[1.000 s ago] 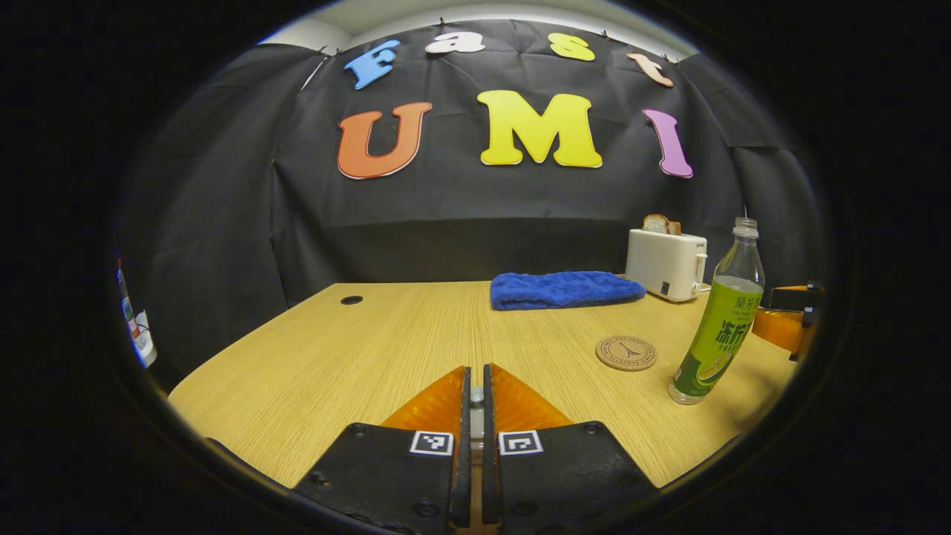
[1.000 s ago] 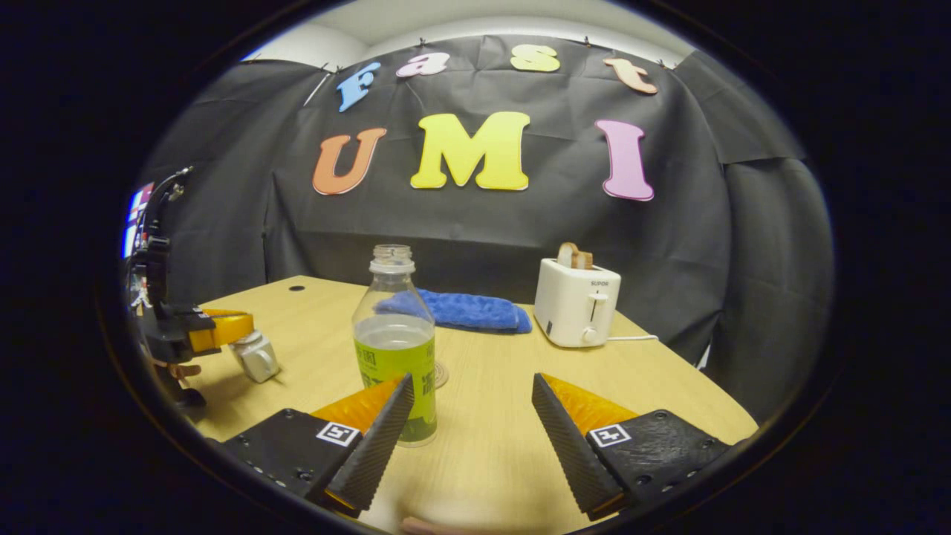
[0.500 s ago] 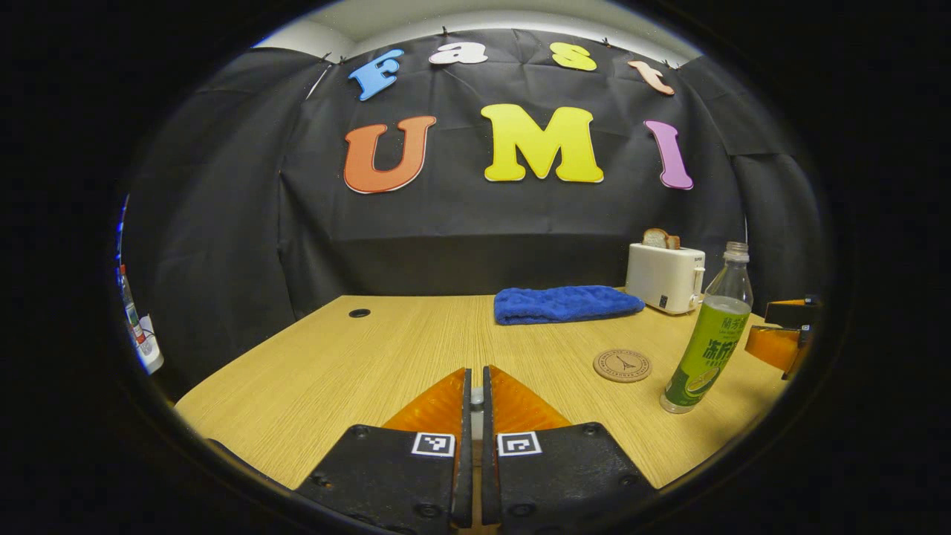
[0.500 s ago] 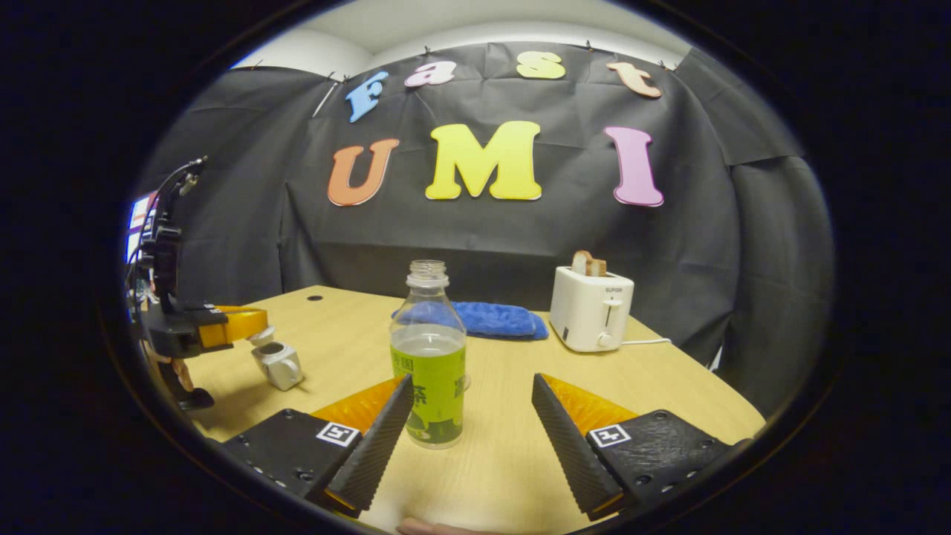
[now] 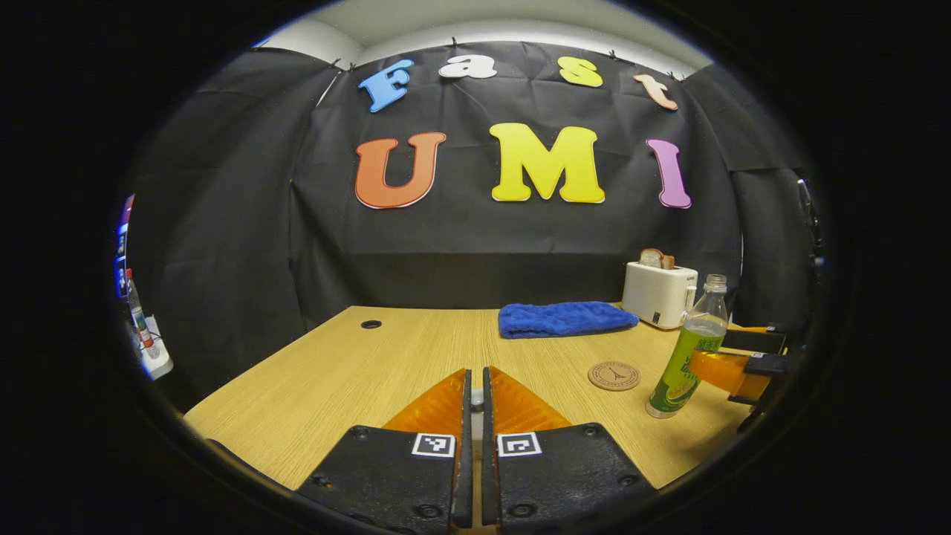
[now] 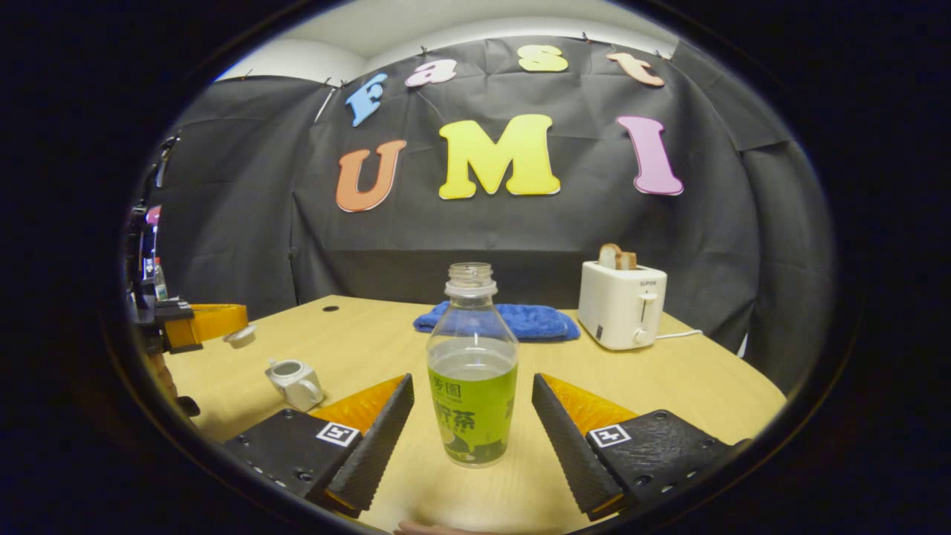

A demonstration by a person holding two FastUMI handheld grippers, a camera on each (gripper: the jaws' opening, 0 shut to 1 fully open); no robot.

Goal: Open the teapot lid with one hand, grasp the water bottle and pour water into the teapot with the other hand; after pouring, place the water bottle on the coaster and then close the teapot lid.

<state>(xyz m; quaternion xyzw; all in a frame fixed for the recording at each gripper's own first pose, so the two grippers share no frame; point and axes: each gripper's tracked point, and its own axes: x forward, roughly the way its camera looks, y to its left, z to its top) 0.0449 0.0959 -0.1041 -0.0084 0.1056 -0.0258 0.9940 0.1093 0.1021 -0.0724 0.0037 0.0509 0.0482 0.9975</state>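
A black cloth wall stands behind a pale wooden table [image 6: 691, 379] with fine straight grain lines. At the back lie a fluffy blue towel [image 6: 520, 319] and a smooth white toaster [image 6: 620, 305] with bread poking out of the top. In the right gripper view, the right gripper [image 6: 472, 412] is spread wide, and its ridged fingers [image 6: 383, 435] sit on either side of the water bottle [image 6: 472, 371] without touching it. The bottle is clear plastic, round, has no cap, and stands upright with a green label and water inside. To its left on the table sits a small white teapot [image 6: 297, 381] with its top open. Higher up at the left edge, the left gripper [image 6: 223, 327] holds the little round teapot lid [image 6: 239, 336] in the air. In the left gripper view, its fingers [image 5: 438, 405] are almost shut, with something small pinched between them. A flat round coaster [image 5: 614, 375] lies just beside the bottle.
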